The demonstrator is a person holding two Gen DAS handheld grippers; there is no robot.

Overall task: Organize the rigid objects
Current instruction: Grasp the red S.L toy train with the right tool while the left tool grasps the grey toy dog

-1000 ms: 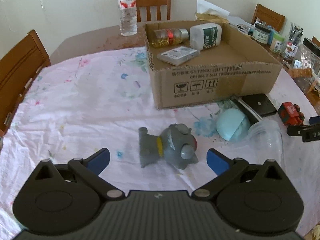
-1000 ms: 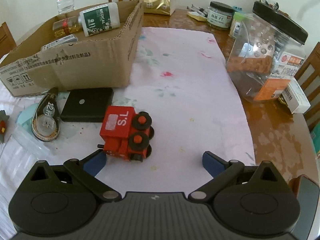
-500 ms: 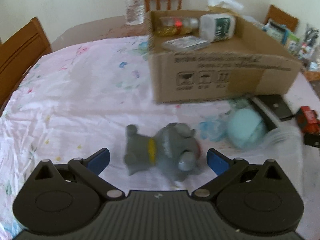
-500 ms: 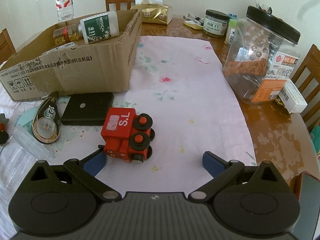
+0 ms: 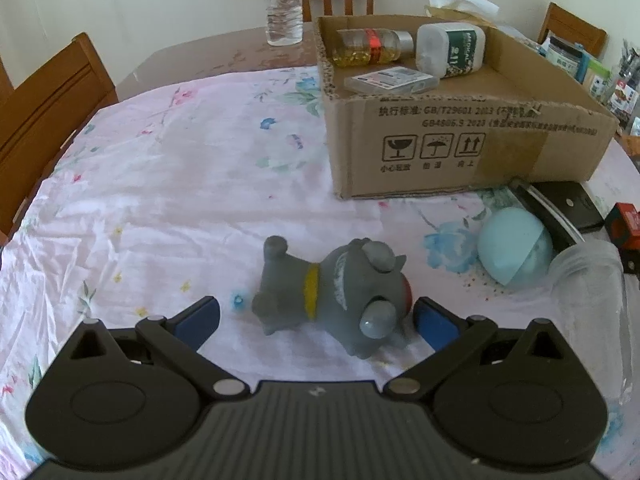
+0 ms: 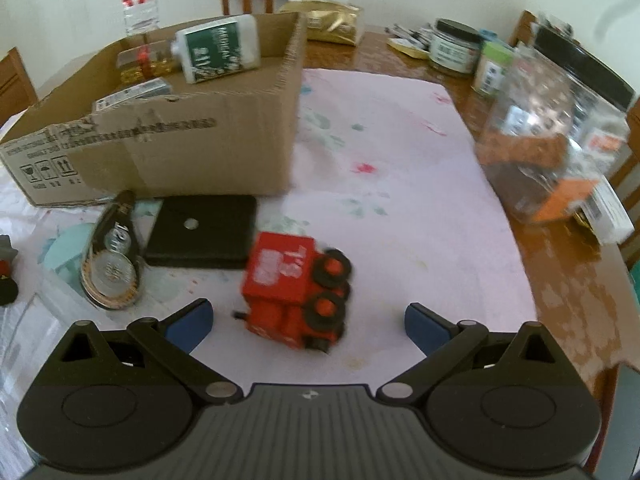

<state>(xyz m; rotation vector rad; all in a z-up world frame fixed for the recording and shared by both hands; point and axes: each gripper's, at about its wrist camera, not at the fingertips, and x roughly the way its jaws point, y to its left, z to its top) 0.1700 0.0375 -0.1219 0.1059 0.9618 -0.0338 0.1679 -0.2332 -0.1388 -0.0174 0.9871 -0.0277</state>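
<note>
Left gripper (image 5: pixel 317 316) spread wide, straddling dog (image 5: pixel 334 300) lying on cloth. Right gripper (image 6: pixel 307 318) also gaping, framing train (image 6: pixel 296 290). Neither gripping yet. Advising: centring on bodies, closing slowly, then lifting into box (image 5: pixel 460 152).

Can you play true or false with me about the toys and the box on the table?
1. The gray toy dog lies on its side. True.
2. The red toy train is inside the cardboard box. False: it sits on the tablecloth, outside the box.
3. The left gripper is open. True.
4. The right gripper is squeezing the train. False: its jaws stand open on both sides.
5. The white bottle lies in the box. True.
</note>
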